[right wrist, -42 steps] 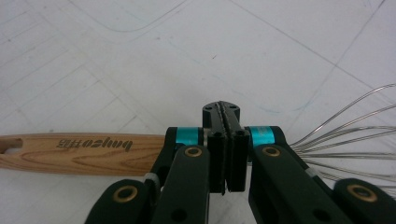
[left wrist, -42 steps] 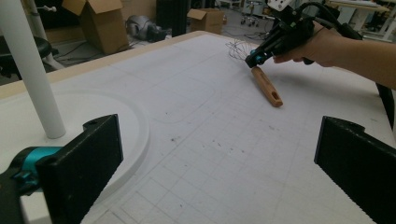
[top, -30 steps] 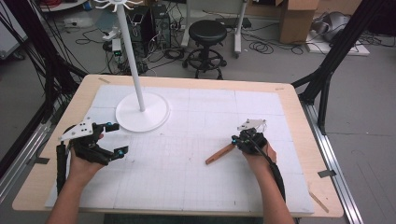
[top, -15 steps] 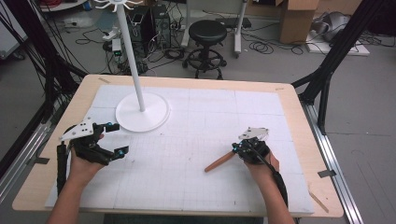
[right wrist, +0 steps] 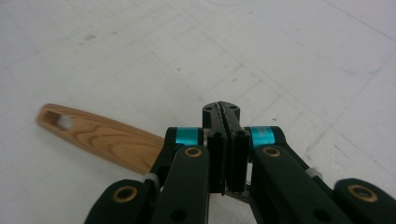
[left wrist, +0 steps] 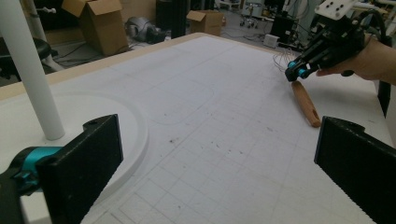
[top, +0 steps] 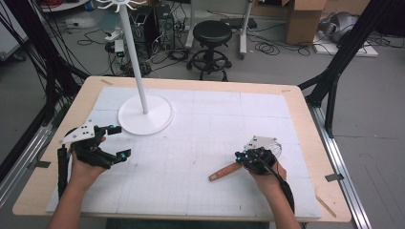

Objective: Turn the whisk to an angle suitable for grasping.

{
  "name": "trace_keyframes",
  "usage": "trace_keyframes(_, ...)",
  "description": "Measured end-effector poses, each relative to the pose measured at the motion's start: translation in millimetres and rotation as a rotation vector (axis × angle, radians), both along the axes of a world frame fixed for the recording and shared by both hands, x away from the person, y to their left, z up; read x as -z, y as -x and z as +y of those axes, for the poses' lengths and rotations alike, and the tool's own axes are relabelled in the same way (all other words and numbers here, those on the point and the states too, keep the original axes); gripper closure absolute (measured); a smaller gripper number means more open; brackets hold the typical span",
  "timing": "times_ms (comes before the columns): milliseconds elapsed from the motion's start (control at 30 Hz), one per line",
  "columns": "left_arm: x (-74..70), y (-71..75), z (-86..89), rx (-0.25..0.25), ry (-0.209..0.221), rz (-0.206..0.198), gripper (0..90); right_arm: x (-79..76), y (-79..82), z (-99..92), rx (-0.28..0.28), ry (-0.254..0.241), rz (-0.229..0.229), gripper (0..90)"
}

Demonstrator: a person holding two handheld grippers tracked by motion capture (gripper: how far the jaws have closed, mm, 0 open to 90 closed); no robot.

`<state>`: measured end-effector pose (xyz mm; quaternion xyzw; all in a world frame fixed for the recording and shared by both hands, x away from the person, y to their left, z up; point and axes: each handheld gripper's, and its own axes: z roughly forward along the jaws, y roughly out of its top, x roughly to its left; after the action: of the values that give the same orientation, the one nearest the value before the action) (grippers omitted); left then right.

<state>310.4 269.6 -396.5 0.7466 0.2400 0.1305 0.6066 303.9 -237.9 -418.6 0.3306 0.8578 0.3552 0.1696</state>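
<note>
Two hand-held grippers over white gridded table (top: 200, 143). Left hand-held gripper (top: 114, 142) near front-left, jaws spread wide, nothing between, just beside round white base of stand (top: 145, 114). Right hand-held gripper (top: 240, 155) at front-right, jaws pressed together; wire whisk (top: 267, 148) partly hidden under it, cannot tell whether wire actually pinched. Wooden handle (top: 224, 172) lying flat on table, sticking out toward front-left from under right hand-held gripper, hole at free end. Same wooden handle (right wrist: 100, 138) beside closed jaws in right gripper view, left of them. Seen from left gripper view: right hand-held gripper (left wrist: 296, 71) pointing down at handle end, thin wires behind. Stand pole (top: 133, 57) upright, well apart from whisk.
</note>
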Motion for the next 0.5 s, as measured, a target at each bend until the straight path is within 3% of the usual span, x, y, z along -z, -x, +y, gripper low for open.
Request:
trace_keyframes(167, -0.2, 0.2, -0.5, 0.002, -0.003, -0.002, 1.7, -4.2, 11.2, 7.2, -0.049, -0.026, -0.012, 89.1)
trace_keyframes(267, -0.9, 0.7, 0.2, -0.001, 0.003, -0.003, 1.7, -4.4, 25.3, 19.2, -0.114, -0.041, -0.016, 89.1)
trace_keyframes(500, -0.9, 0.7, 0.3, -0.002, 0.005, -0.004, 1.7, -1.7, 42.2, 34.4, -0.188, -0.028, 0.002, 89.1)
